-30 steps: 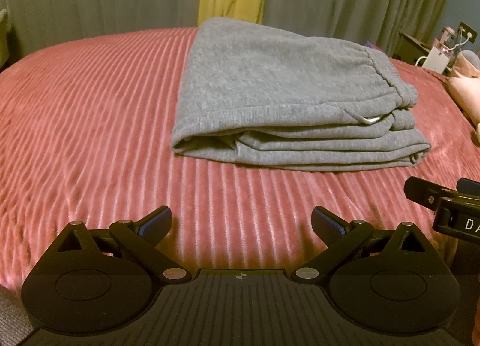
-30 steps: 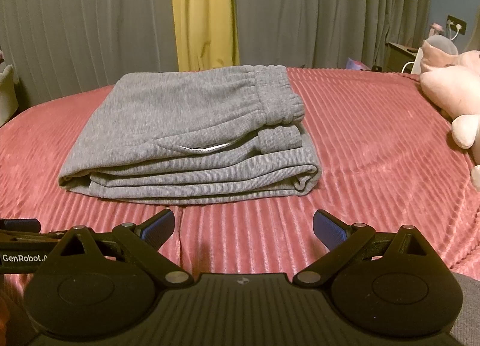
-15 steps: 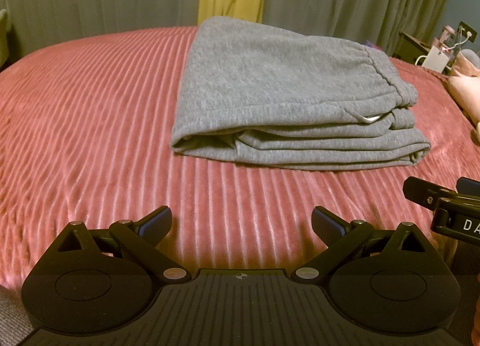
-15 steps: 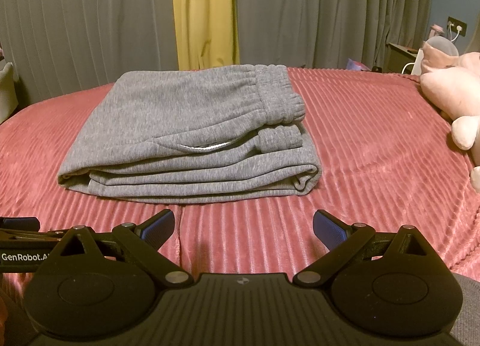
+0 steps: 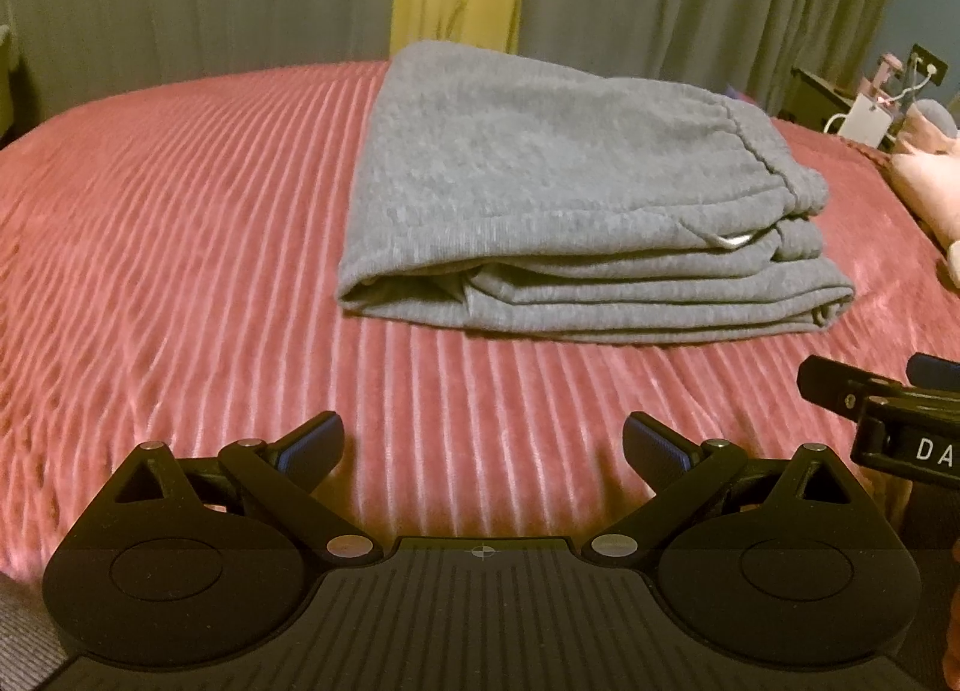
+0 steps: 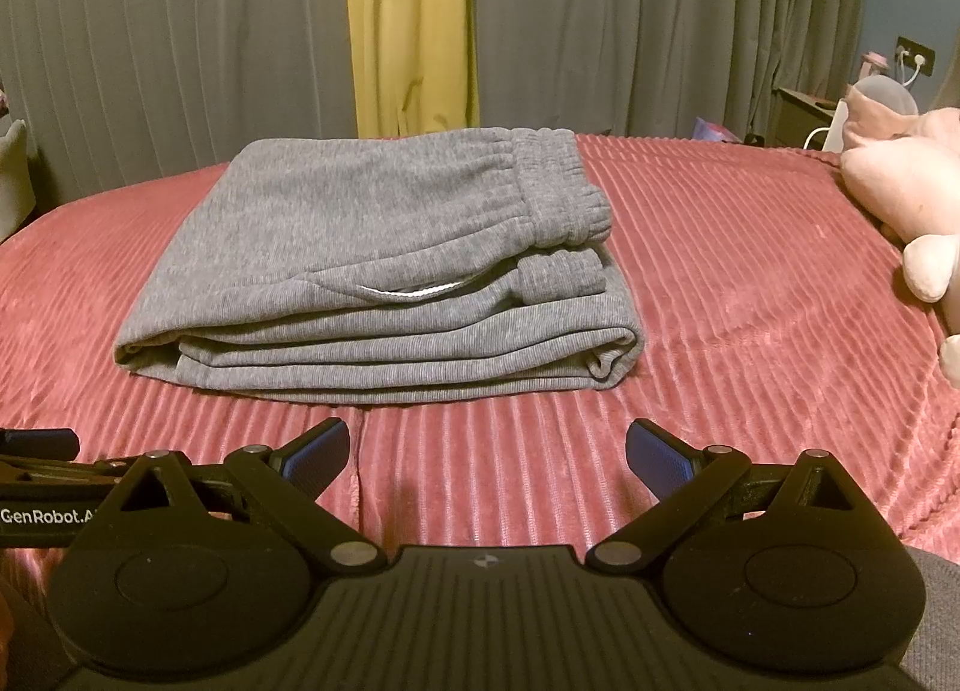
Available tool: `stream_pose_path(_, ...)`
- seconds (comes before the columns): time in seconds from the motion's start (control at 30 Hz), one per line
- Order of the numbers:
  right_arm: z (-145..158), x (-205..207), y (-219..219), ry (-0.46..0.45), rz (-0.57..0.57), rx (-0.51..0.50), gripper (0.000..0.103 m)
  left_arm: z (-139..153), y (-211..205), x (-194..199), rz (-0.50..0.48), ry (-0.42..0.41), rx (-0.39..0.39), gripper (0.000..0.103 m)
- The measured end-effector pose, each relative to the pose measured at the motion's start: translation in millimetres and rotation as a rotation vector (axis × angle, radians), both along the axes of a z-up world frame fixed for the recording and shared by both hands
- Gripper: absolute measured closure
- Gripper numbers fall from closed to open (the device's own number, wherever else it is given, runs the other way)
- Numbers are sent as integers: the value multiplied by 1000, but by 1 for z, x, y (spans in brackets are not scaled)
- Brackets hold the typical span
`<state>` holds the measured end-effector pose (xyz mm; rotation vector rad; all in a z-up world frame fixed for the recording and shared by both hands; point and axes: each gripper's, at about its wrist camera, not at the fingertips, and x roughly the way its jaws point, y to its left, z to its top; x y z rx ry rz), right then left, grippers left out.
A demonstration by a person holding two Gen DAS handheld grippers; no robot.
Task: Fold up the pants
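Grey sweatpants (image 5: 558, 193) (image 6: 384, 265) lie folded into a compact stack of several layers on the pink ribbed bedspread (image 5: 180, 223) (image 6: 750, 301), waistband on top at the right. My left gripper (image 5: 483, 451) hangs open near the bed's front edge, well short of the stack, nothing between its fingers. My right gripper (image 6: 487, 454) is likewise open and empty, held back in front of the stack. Each gripper shows at the edge of the other's view.
Grey curtains (image 6: 660, 19) with a yellow strip (image 6: 411, 19) hang behind the bed. A pink plush toy (image 6: 906, 193) lies at the right edge of the bed. A dark nightstand (image 5: 822, 103) with small items stands beyond it.
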<state>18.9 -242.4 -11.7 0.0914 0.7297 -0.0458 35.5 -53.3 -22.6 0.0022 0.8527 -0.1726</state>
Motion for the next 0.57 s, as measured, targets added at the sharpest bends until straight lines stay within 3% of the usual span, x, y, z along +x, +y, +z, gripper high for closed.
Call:
stream_pose_path(0.2,-1,0,0,4,1,-5,4,2,4,0,9,-17,-26,1)
stream_pose_path(0.57,-2,0,0,9,4,-14,4,1,1,1,-9,-11,-1,1)
